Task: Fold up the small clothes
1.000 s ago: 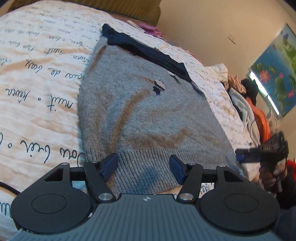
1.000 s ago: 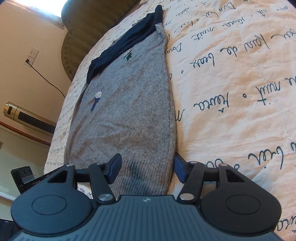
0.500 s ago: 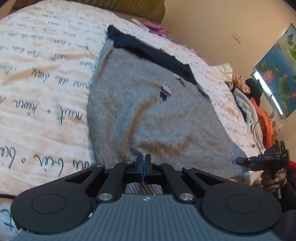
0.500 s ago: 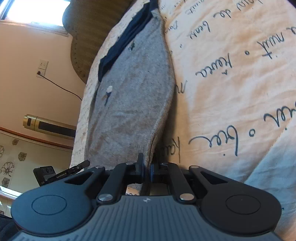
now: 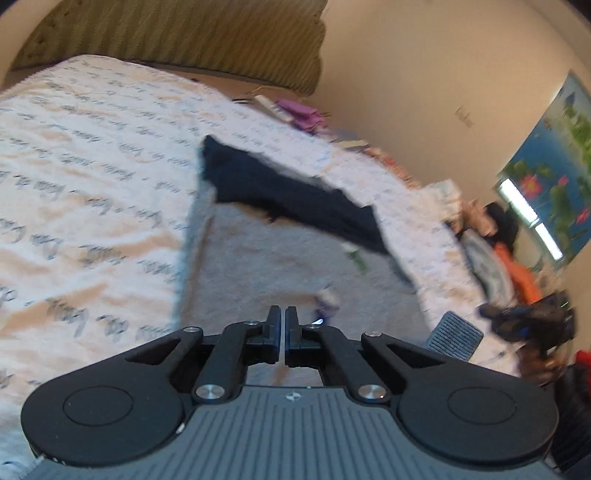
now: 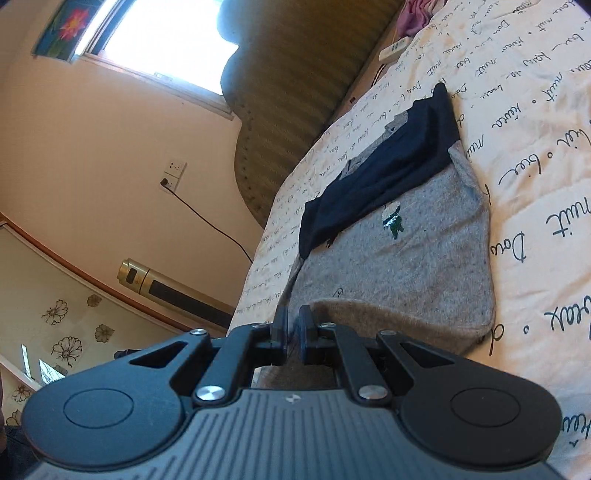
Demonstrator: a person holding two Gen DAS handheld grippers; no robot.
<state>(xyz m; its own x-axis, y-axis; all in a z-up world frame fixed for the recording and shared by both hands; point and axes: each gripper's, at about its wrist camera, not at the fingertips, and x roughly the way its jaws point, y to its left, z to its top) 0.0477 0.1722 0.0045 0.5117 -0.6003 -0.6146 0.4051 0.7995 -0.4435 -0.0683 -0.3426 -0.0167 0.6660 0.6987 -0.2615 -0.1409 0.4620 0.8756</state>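
Note:
A small grey knit sweater with a navy top band lies on the bed. It also shows in the right wrist view, its hem lifted and curled over toward the navy band. My left gripper is shut on the hem, raised above the grey body. My right gripper is shut on the hem's other corner. The right gripper also shows at the far right of the left wrist view.
The bed cover is white with black script. A striped headboard stands at the back. A clothes pile lies at the bed's right side. A wall socket with cable and a gold heater are beside the bed.
Both grippers closed on the sweater's bottom hem, then lifted it and carried it forward toward the navy end, so the grey body now looks shorter.

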